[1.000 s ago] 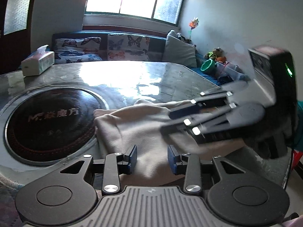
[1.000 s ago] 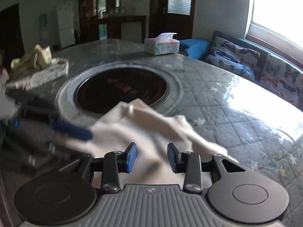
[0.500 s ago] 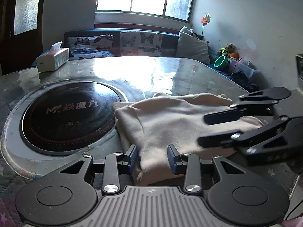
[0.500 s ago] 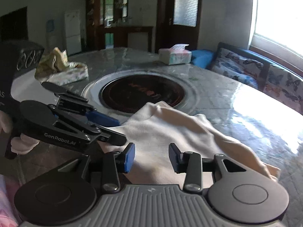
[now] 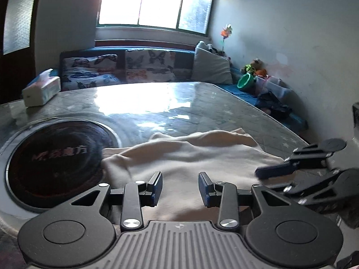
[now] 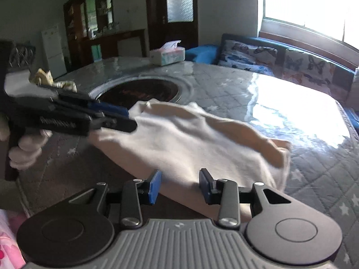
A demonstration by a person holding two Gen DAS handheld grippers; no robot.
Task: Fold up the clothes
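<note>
Sunlight from the window (image 5: 154,2) is glaring off a quilt-patterned table (image 5: 202,112) that is filling most of both views. Sitting in it is a round dark cooktop (image 5: 56,159), with a tissue box (image 5: 41,89) at the far edge, a butterfly-print sofa (image 5: 125,69) behind, and a crumpled patterned cloth (image 6: 56,83) off to one side. A cream garment (image 5: 186,157) is lying rumpled on the table, one edge just beside the cooktop rim. The left gripper (image 5: 180,186) is hovering over the garment's near edge, its blue pads standing apart with cloth showing below the gap, not pinched. The right gripper (image 6: 179,185) is likewise hanging parted over the opposite near edge, gripping nothing. A gloved hand (image 6: 24,150) is holding the left tool's handle, and that tool is partly blocking the cooktop in the right view.
</note>
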